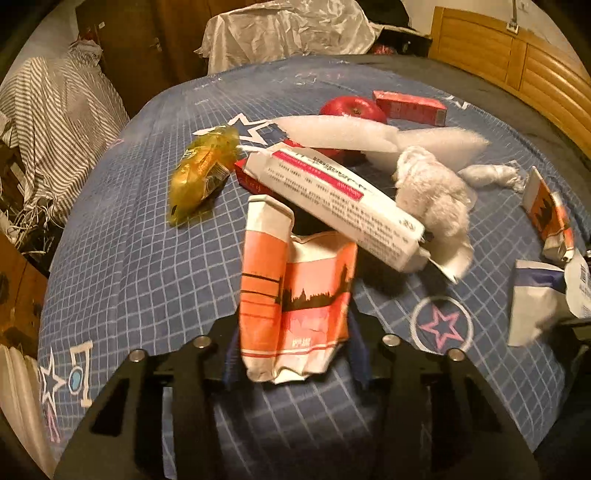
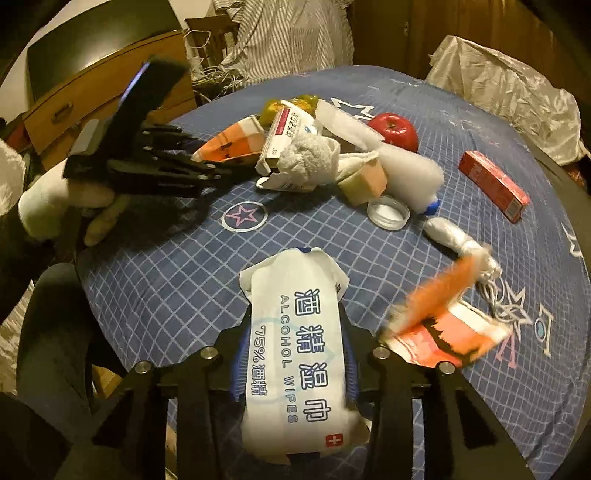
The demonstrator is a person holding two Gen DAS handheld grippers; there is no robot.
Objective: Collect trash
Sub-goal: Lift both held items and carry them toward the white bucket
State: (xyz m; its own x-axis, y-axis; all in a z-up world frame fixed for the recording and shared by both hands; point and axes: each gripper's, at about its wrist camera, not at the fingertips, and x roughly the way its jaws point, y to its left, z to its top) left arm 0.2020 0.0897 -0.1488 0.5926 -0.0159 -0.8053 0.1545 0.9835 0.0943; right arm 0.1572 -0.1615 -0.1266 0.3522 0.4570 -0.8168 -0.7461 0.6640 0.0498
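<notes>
My left gripper is shut on a crumpled orange and white carton, which stands upright between the blue pads. My right gripper is shut on a white alcohol wipes pack. In the right wrist view the left gripper reaches into the trash pile from the left. The pile holds a white box with a pink stripe, a yellow wrapper, a crumpled white tissue and white foam. A second orange carton lies blurred beside my right fingers.
All of this lies on a blue checked bedspread. A red apple, a red box, a clear lid and a twisted white wrapper lie around the pile. A wooden headboard and a white plastic bag border the bed.
</notes>
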